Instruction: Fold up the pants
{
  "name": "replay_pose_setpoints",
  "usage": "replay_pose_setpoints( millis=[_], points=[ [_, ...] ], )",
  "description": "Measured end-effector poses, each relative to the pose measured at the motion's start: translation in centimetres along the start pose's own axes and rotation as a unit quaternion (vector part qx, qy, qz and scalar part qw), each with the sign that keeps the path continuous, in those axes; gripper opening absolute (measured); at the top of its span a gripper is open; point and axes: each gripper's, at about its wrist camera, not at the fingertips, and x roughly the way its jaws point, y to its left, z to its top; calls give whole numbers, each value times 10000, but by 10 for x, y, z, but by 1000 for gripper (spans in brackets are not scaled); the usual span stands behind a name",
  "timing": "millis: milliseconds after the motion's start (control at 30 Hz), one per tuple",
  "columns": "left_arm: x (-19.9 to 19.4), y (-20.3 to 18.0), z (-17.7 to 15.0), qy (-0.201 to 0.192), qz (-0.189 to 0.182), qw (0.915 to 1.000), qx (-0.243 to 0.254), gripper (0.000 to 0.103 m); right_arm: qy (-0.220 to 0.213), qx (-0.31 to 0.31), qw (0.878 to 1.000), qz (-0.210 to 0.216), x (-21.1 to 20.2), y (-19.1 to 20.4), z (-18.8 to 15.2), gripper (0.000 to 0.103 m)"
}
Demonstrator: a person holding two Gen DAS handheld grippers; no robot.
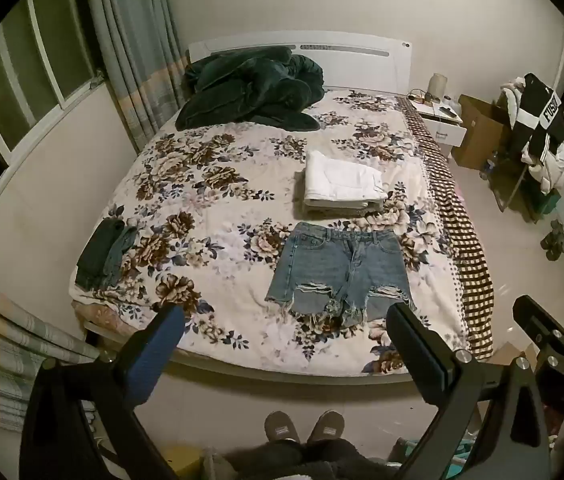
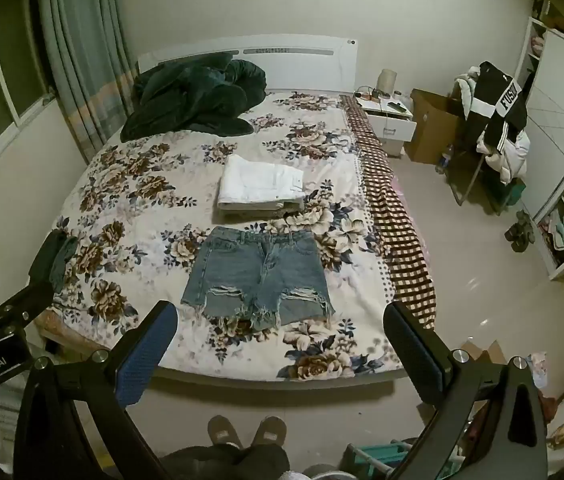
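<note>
A pair of ripped blue denim shorts lies flat on the floral bedsheet near the foot of the bed, waistband away from me; it also shows in the right wrist view. My left gripper is open and empty, held above the floor at the bed's foot, short of the shorts' frayed hems. My right gripper is open and empty at about the same height, beside the left one. The right gripper's fingers show at the right edge of the left wrist view.
A folded white stack lies behind the shorts. Dark folded clothes sit at the bed's left edge. A dark green blanket is heaped by the headboard. A nightstand, cardboard box and clothes-laden chair stand at the right. My slippered feet are below.
</note>
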Motion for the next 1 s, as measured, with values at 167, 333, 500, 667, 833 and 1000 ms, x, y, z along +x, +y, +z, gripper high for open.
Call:
replay_pose_setpoints(
  millis=[167, 333, 500, 667, 833, 1000],
  points=[
    [-1, 0, 0, -16, 17, 10000, -5, 103, 3, 5, 10000, 8, 0, 0, 1, 103],
    [0, 0, 0, -1, -5, 10000, -11, 103, -12, -21, 10000, 9, 2, 3, 2, 103],
    [-3, 0, -1, -30, -21, 10000, 23, 103, 13, 11, 10000, 33, 1, 2, 4, 103],
    [-1, -1, -1, -14, 5, 10000, -2, 103, 21, 10, 10000, 23, 2, 3, 5, 103],
    [-2, -1, -1, -28, 5, 10000, 12, 103, 31, -2, 10000, 12, 2, 3, 5, 103],
    [-1, -6, 0, -51, -9, 10000, 6, 103, 27, -4, 10000, 8, 1, 2, 5, 103]
  ],
)
